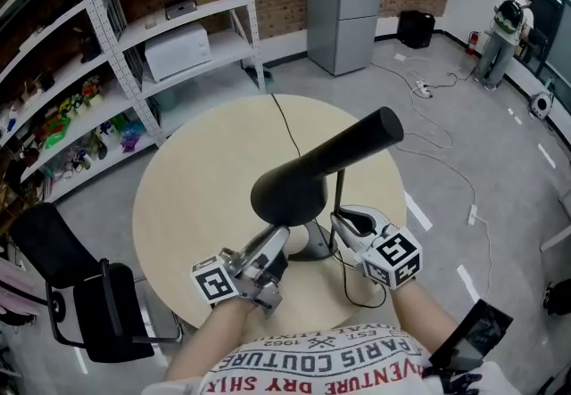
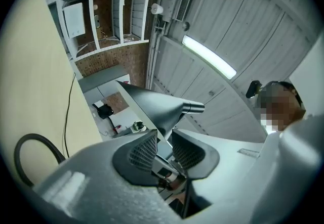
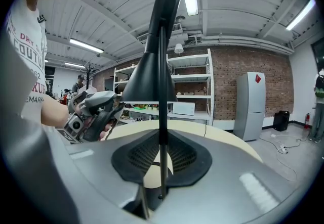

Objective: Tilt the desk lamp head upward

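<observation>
A black desk lamp stands on the round beige table (image 1: 196,188). Its cone head (image 1: 312,170) slants up to the right, over the thin stem (image 1: 339,197) and the round base (image 1: 312,248). My right gripper (image 1: 339,222) is shut on the stem, which runs upright between its pads (image 3: 161,142) below the head (image 3: 149,76). My left gripper (image 1: 281,237) sits just under the cone's wide rim, jaws open with nothing between them (image 2: 163,139); the lamp head (image 2: 152,106) lies right beyond its tips. The right gripper view shows the left gripper (image 3: 114,109) beside the shade.
The lamp's black cord (image 1: 285,126) runs across the table to the far edge. A black chair (image 1: 80,295) stands at the left, metal shelves (image 1: 134,45) behind it, and a grey fridge (image 1: 343,1) at the back. A person (image 1: 500,37) stands far right.
</observation>
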`<state>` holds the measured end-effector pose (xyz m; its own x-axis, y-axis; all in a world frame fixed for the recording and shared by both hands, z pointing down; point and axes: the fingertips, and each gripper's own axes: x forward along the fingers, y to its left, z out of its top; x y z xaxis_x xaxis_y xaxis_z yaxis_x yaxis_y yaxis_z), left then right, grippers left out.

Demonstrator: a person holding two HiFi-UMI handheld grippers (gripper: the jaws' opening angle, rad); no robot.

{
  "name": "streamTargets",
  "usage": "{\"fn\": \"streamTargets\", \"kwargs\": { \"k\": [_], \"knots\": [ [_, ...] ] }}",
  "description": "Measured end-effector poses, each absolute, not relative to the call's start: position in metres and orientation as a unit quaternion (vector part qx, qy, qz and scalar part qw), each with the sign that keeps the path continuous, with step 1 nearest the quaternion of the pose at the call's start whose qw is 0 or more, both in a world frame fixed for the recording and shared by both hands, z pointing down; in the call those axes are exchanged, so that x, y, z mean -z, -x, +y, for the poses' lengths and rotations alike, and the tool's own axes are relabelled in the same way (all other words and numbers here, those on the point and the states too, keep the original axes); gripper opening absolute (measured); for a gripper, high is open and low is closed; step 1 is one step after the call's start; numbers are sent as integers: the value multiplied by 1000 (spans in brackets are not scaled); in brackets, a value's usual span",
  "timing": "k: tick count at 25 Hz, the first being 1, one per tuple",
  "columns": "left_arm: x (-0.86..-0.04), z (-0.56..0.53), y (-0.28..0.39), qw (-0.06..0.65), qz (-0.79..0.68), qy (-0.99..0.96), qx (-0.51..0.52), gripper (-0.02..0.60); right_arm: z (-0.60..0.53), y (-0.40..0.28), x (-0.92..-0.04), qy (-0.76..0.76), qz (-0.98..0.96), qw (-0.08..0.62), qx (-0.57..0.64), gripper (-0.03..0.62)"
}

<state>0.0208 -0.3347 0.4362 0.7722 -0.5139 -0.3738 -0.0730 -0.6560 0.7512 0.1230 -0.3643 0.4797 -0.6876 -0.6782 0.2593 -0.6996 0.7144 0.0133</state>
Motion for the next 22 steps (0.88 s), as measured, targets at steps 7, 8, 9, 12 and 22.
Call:
{"fn": "streamTargets", "kwargs": {
  "k": [7,8,9,12,22],
  "knots": [
    [-434,-340,-24,393,-150,-844,333,57,-364,-125,-480,-378,-917,118,-43,44],
    [-434,-340,-24,395,-148,-842,336,54,-364,-125,-480,-378,-917,117,-44,44],
    [-434,-340,-24,398,-146,-840,339,54,-364,-125,-480,-378,-917,116,-46,44],
    [-434,-340,-24,403,-139,-835,349,48,-364,-126,-479,-377,-918,114,-47,44],
    [-428,-340,-23,417,-130,-820,371,43,-366,-125,-483,-383,-915,119,-40,44]
  ]
}}
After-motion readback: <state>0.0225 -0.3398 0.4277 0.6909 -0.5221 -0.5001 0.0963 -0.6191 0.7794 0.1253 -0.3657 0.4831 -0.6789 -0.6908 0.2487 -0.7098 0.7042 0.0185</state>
